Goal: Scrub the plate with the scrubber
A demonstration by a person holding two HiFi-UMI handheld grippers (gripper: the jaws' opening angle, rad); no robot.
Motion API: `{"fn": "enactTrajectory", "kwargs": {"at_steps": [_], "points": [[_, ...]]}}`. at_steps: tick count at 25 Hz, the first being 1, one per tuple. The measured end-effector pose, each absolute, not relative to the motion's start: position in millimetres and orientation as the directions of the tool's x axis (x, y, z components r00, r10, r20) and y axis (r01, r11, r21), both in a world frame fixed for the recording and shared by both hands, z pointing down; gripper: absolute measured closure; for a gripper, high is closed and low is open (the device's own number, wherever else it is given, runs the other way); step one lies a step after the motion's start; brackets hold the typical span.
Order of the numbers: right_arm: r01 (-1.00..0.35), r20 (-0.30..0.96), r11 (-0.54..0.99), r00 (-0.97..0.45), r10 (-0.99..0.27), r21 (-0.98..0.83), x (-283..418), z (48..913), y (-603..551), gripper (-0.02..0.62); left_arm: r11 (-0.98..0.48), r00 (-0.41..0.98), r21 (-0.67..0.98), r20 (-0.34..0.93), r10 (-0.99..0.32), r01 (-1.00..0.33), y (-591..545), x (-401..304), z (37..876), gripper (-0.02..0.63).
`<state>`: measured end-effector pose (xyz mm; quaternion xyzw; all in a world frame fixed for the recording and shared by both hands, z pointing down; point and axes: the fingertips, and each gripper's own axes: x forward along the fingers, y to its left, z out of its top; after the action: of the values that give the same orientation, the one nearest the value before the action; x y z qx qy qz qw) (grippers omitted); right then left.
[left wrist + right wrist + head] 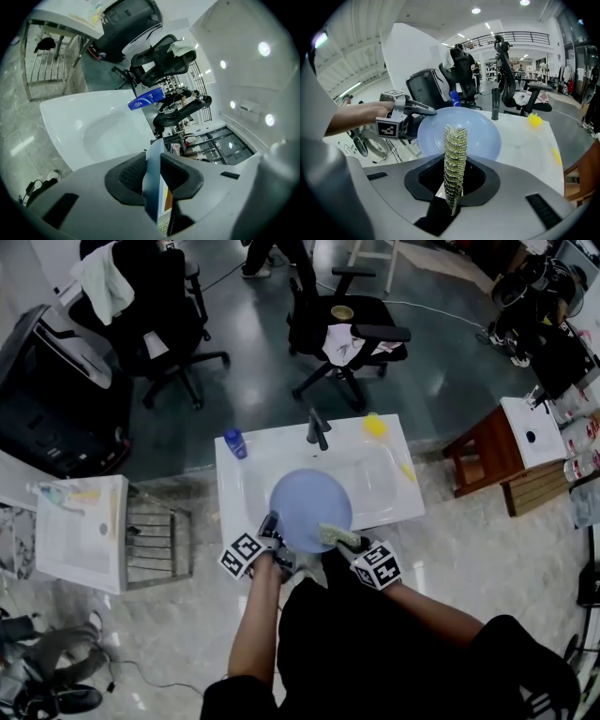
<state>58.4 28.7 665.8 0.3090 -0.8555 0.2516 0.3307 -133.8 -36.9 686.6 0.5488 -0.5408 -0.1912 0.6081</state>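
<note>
The plate [310, 509] is seen in pale blue, without any pattern. The scrubber [454, 154] is coloured yellow-green and is covered by a glittering woven mesh. The sink [230, 493] is white and its faucet [318, 430] is black. A blue bottle [234, 442] and a yellow object [375, 425] are seen on its rim. Black-and-white square markers are carried by the left gripper [271, 526] and the right gripper [351, 544]. Their bodies are grey and their pads [133, 174] are black.

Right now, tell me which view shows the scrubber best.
The right gripper view: the scrubber stands close-up, clamped between the right gripper's jaws, its weave clear. The head view shows it small at the plate's near edge. The left gripper view shows just a sliver past the plate.
</note>
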Motion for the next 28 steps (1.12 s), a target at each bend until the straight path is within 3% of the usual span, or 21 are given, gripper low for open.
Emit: {"fn": "enactTrajectory", "kwargs": {"at_steps": [28], "points": [[-0.604, 0.654, 0.684, -0.716, -0.242, -0.408, 16, 651, 20, 0.532, 0.34, 0.362, 0.878, 0.454, -0.814, -0.337, -49, -120, 687, 0.525]]}}
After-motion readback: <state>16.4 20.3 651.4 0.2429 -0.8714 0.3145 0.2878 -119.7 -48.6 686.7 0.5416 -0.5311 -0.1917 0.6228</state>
